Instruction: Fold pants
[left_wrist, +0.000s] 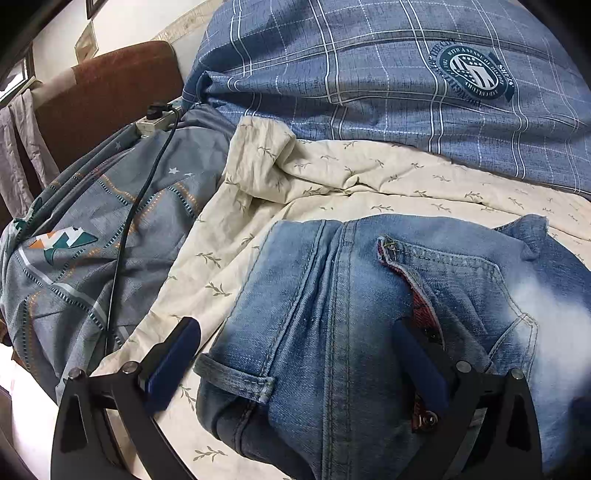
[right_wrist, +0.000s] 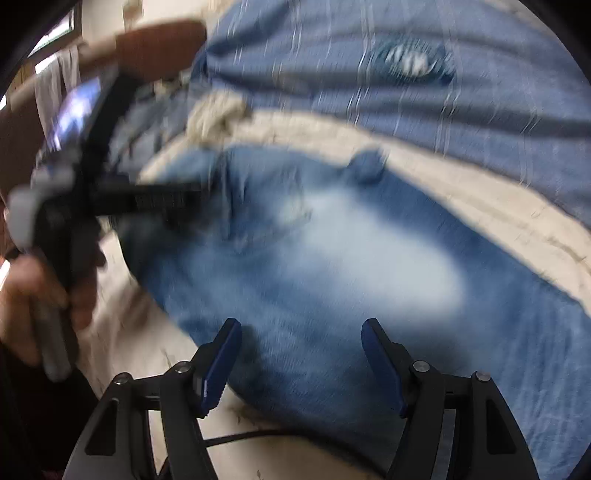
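Faded blue jeans (left_wrist: 343, 295) lie on a cream leaf-print sheet (left_wrist: 332, 177), waistband end near me, with a belt loop and an open pocket showing red lining. My left gripper (left_wrist: 295, 332) is open, its blue fingers straddling the waistband just above the denim. In the blurred right wrist view the jeans (right_wrist: 351, 266) fill the middle, with a pale worn patch. My right gripper (right_wrist: 301, 332) is open over the denim and holds nothing. The left gripper body (right_wrist: 110, 195), held by a hand, shows at the jeans' left end.
A blue plaid duvet (left_wrist: 388, 74) is piled at the back. A grey patterned pillow (left_wrist: 92, 240) lies left, with a black cable (left_wrist: 125, 229) across it and a power strip (left_wrist: 155, 122). A brown headboard (left_wrist: 107, 92) stands beyond.
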